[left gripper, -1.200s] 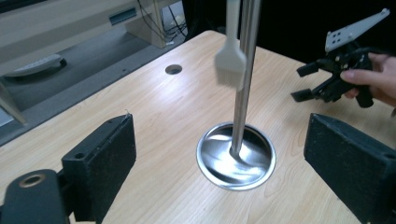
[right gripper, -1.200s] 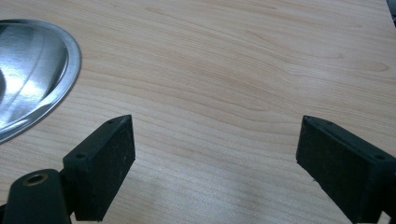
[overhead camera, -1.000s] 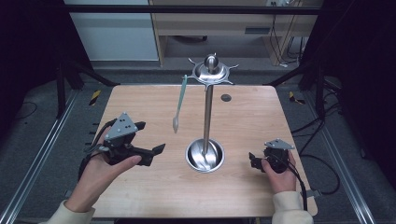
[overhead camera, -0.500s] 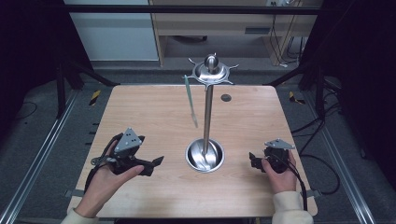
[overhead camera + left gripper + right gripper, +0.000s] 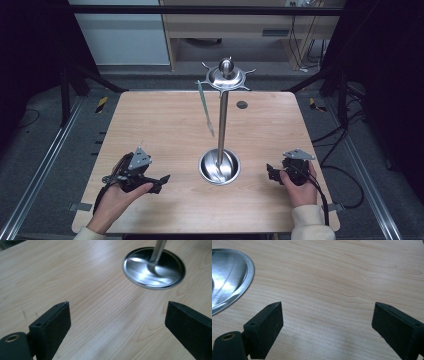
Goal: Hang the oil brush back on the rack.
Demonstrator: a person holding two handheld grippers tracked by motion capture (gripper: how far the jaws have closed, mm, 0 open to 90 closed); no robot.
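A metal stand rises from the middle of the wooden table (image 5: 150, 130): a round dish base (image 5: 219, 167), a thin pole (image 5: 222, 120) and a top disc (image 5: 226, 76) with hooks around its rim. From a left hook hangs a slim pale-green utensil (image 5: 205, 107), slanted toward the pole. My left gripper (image 5: 159, 182) sits low over the table at the front left, open and holding nothing (image 5: 117, 305), with the dish base (image 5: 153, 267) ahead of it. At the front right, my right gripper (image 5: 270, 172) is open and holds nothing (image 5: 327, 305), the dish rim (image 5: 234, 277) to its left.
A small dark round spot (image 5: 242, 104) lies on the table behind the stand. Metal frame rails (image 5: 40, 175) run along the table's left side, and a cabinet (image 5: 125, 35) stands beyond the far edge. Cables (image 5: 345, 175) trail off the right.
My left gripper has drawn back toward the table's front edge and sunk lower. The hanging utensil has swung right, toward the pole. The right gripper has stayed put.
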